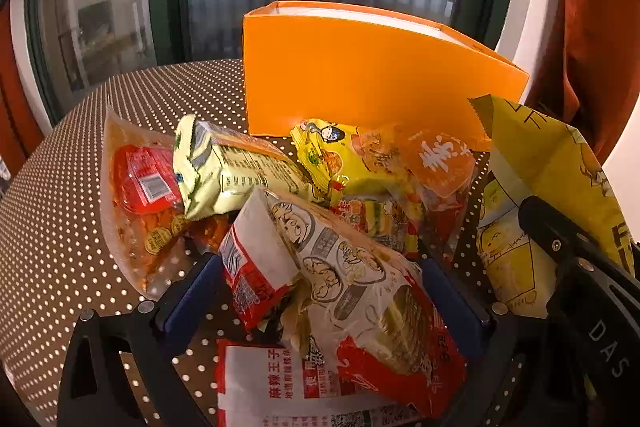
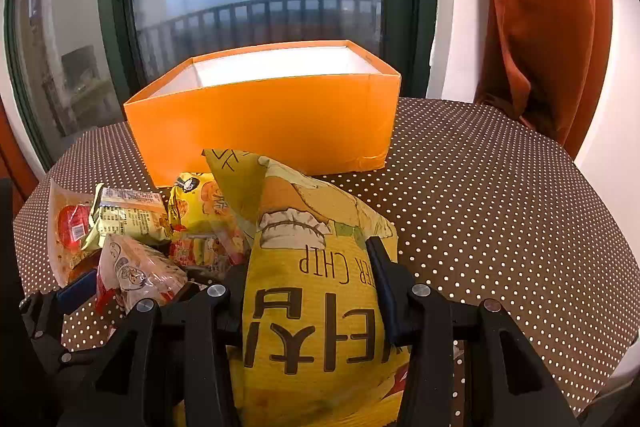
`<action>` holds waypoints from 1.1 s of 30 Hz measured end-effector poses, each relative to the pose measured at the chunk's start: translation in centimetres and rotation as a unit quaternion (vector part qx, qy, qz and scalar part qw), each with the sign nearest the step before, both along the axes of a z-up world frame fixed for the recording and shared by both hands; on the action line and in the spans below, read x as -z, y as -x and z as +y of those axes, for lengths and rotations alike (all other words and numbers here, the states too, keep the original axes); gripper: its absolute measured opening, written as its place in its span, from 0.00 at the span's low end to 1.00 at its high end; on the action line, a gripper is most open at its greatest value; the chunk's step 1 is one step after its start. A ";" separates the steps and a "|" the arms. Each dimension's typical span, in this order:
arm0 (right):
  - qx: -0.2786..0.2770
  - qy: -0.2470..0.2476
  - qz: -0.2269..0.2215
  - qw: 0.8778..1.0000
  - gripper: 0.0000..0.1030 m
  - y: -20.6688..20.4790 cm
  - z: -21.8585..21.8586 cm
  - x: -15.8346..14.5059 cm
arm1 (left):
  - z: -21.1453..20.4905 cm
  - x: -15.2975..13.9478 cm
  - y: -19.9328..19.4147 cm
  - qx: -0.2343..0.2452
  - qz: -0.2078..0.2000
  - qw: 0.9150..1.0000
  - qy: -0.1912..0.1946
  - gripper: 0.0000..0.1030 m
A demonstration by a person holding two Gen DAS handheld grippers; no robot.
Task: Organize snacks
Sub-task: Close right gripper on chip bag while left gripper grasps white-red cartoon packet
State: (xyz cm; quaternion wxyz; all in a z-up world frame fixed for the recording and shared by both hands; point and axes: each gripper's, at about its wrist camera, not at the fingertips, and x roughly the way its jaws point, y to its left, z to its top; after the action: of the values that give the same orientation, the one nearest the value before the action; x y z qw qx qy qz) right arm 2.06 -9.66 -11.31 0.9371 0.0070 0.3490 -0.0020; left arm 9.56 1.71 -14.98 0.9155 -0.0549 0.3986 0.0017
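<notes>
Between the blue pads of my left gripper (image 1: 322, 263) is a red-and-white snack pack (image 1: 340, 279) printed with cartoon faces. The gripper is shut on it, and the pack tilts above another red-and-white pack (image 1: 272, 375). My right gripper (image 2: 306, 259) is shut on a big yellow chip bag (image 2: 316, 307), held upright to the right of the pile. An open orange box (image 2: 260, 123) with a white inside stands behind the pile on the table. In the pile are a pale green pack (image 1: 240, 171), a clear pouch with red contents (image 1: 136, 187) and a yellow-orange pack (image 1: 360, 159).
The round table (image 2: 500, 207) has a brown cloth with white dots, bare on its right half. A window with a dark green frame (image 2: 116, 27) lies behind the box. An orange curtain (image 2: 540, 27) hangs at the back right.
</notes>
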 end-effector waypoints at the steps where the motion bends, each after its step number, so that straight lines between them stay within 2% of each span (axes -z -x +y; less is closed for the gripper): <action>1: 0.000 0.001 0.001 1.000 0.48 0.0 0.0 0.0 | 0.1 0.1 -0.1 -0.001 0.002 1.000 0.004 0.98; 2: 0.000 0.003 0.001 1.000 0.48 -0.1 0.0 0.0 | 0.2 0.3 -0.2 -0.001 0.008 1.000 0.011 0.98; 5: -0.004 0.008 0.002 1.000 0.48 -0.2 0.3 0.0 | 0.4 0.6 -0.3 0.008 0.017 1.000 0.024 0.88; 6: -0.006 0.012 0.001 1.000 0.48 -0.1 0.5 0.0 | 0.2 0.5 -0.1 0.012 0.015 1.000 0.020 0.81; 9: -0.011 0.010 0.001 1.000 0.49 0.1 0.6 -0.1 | 0.0 0.5 0.1 0.018 0.009 1.000 0.014 0.72; 15: -0.019 -0.003 0.001 1.000 0.49 0.4 0.3 -0.3 | -0.4 -0.2 1.2 0.023 -0.002 1.000 0.002 0.61; 23: -0.026 -0.022 -0.003 0.999 0.49 1.0 0.2 -1.0 | -0.4 -1.5 3.0 0.022 -0.022 1.000 0.000 0.59; 33: -0.037 -0.029 -0.051 0.998 0.49 3.0 0.0 -4.2 | -1.0 -5.3 5.3 0.019 -0.079 0.997 -0.011 0.58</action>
State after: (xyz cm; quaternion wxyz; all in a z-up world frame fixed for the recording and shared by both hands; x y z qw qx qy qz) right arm -0.90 -9.68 -7.15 0.9525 0.0212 0.3007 0.0429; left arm 4.27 0.67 -9.72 0.9445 -0.0368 0.3260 -0.0155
